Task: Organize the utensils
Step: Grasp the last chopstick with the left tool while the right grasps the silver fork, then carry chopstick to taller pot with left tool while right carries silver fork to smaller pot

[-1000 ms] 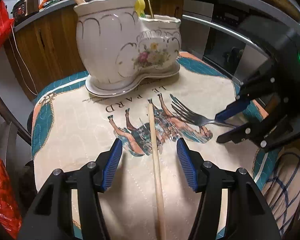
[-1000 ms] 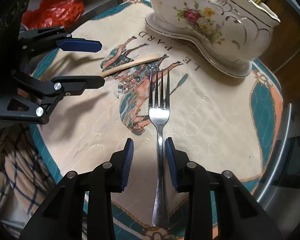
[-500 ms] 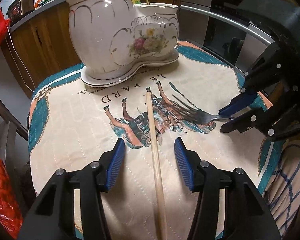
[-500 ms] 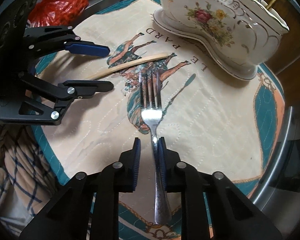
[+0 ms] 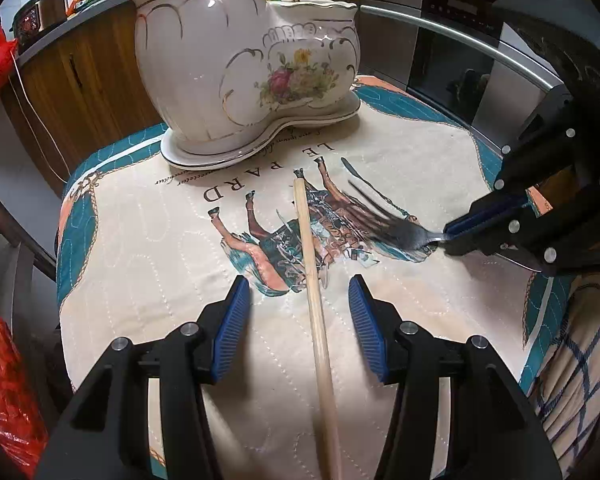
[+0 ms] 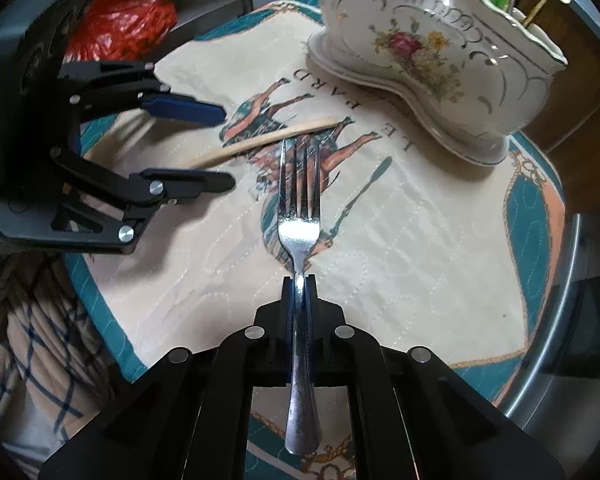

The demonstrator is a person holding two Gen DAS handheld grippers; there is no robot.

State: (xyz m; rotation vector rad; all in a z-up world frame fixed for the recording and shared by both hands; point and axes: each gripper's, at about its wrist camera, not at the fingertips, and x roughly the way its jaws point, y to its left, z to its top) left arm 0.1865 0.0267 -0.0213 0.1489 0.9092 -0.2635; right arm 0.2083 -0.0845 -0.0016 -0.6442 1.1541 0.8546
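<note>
Right gripper [image 6: 299,280] has its blue pads clamped tight on the neck of the shiny steel fork [image 6: 299,216], tines pointing toward the white floral ceramic utensil holder [image 6: 432,52] at the far edge of the quilted horse-print mat [image 6: 420,240]. Left gripper [image 5: 299,308] hovers with jaws parted, straddling the pale wooden chopstick [image 5: 312,280] lying flat on the mat, pads clear of it

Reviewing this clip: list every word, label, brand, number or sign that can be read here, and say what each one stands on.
"LE PARD": large capitals printed on the quilted beige placemat with teal border, above the horse picture, in front of the white floral ceramic utensil holder.
A line of small script beside it on the placemat: too small to read.
Nothing legible on the holder or elsewhere.
</note>
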